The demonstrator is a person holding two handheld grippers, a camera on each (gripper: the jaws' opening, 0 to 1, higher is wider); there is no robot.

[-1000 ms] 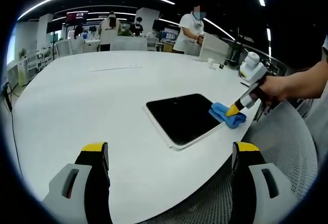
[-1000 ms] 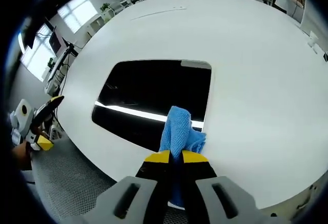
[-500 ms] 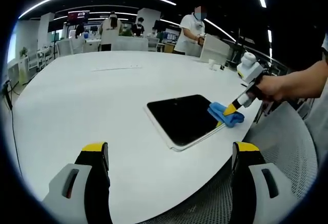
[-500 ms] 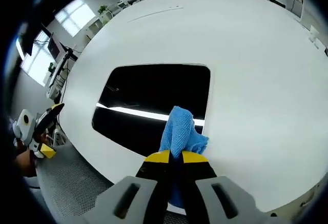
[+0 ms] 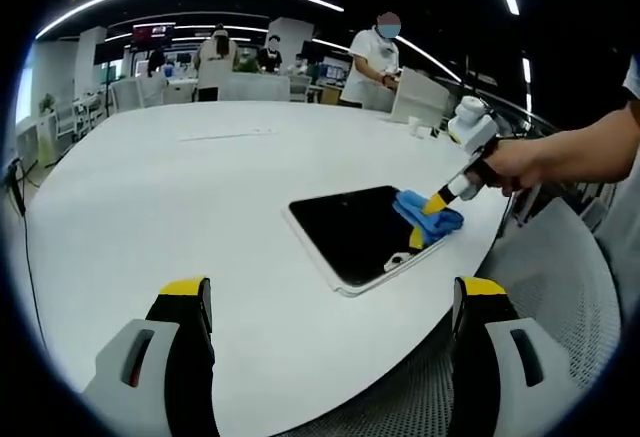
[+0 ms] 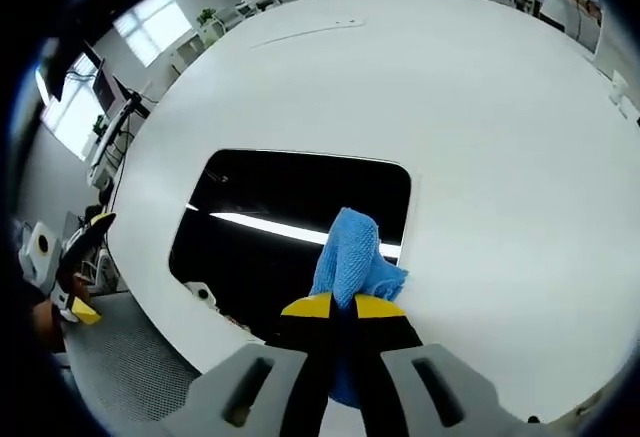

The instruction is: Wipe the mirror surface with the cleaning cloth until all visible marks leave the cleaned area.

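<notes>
A rectangular mirror (image 5: 355, 227) with a white frame lies flat on the white table (image 5: 180, 207), reflecting the dark ceiling. My right gripper (image 5: 432, 204) is shut on a blue cleaning cloth (image 5: 425, 215) that presses on the mirror's right part. In the right gripper view the cloth (image 6: 350, 257) hangs from the shut yellow-tipped jaws (image 6: 339, 305) over the mirror (image 6: 280, 217), near its right edge. My left gripper (image 5: 330, 292) is open above the table's near edge, well short of the mirror. It appears small at the left of the right gripper view (image 6: 85, 232).
A person's hand (image 5: 515, 164) holds the right gripper. Several people stand at desks (image 5: 240, 82) beyond the table's far side. Small white objects (image 5: 418, 125) sit at the far right of the table. A grey mesh chair (image 5: 560, 287) is by the table's edge.
The right gripper has carried the cloth from the mirror's right edge further onto the glass. The left gripper has stayed put.
</notes>
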